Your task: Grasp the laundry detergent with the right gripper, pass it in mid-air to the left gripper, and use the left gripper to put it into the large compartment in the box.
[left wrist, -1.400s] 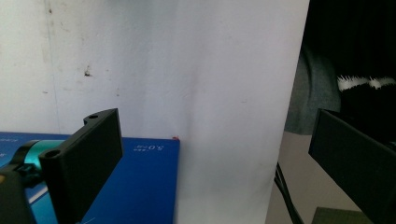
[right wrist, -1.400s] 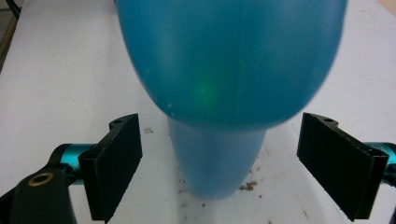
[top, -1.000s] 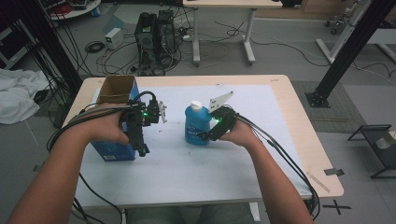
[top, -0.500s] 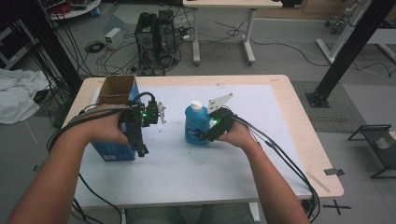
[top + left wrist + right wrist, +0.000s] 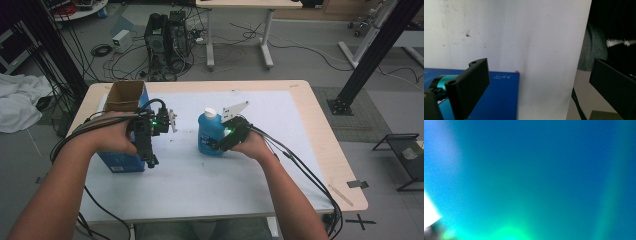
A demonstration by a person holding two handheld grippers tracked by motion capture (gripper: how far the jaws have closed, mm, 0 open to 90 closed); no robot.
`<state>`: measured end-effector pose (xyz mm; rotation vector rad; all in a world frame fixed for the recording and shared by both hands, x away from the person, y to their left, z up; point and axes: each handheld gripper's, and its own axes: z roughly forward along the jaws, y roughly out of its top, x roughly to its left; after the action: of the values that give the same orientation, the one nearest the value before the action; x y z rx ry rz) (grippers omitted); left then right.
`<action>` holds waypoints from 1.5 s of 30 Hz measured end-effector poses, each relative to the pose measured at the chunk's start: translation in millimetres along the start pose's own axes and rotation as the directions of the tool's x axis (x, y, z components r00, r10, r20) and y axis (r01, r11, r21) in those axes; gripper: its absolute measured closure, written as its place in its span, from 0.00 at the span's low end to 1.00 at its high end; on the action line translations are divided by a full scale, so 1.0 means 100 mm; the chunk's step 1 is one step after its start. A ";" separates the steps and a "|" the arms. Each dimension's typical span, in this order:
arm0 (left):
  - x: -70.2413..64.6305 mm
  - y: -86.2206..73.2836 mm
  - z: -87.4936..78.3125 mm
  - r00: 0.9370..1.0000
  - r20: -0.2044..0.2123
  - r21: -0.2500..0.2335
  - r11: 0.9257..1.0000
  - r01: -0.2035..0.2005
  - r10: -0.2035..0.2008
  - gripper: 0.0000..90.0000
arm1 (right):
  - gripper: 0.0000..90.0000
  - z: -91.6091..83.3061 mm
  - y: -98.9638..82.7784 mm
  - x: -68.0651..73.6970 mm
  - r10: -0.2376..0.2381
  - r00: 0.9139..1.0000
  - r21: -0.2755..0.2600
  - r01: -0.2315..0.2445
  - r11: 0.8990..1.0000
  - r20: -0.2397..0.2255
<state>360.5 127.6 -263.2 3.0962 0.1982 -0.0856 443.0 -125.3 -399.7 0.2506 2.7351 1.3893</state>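
Two things stand on the white-covered surface [image 5: 260,170]: a blue bottle [image 5: 208,134] with a white cap, near the centre, and a blue box [image 5: 121,107] with open brown flaps at about 9 o'clock from it. The bottle is translucent blue and upright. The right tool [image 5: 220,143] is pressed against the bottle at its 4 o'clock side; whether its jaws close on it I cannot tell, since the right gripper view gives a blurred blue-green surface. The left tool [image 5: 539,92] has its jaws wide apart, holding nothing, just beside the box.
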 end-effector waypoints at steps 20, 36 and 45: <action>-0.01 0.01 -0.01 1.000 -0.008 -0.003 1.000 0.002 -0.002 0.03 | 0.35 0.03 0.00 0.02 -0.005 1.000 -0.018 0.005 1.000 0.024; 0.00 0.05 0.01 1.000 -0.002 0.003 1.000 0.001 -0.001 0.03 | 0.46 0.03 -0.01 0.02 -0.029 1.000 -0.034 0.029 0.999 0.007; 0.00 0.07 0.01 1.000 -0.003 0.009 1.000 0.000 0.000 0.03 | 0.48 0.03 -0.01 0.01 -0.050 0.999 -0.048 0.050 0.998 -0.003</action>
<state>361.6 120.4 -263.5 3.1057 0.1982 -0.0819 442.2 -123.6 -402.3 0.1751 2.6880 1.4413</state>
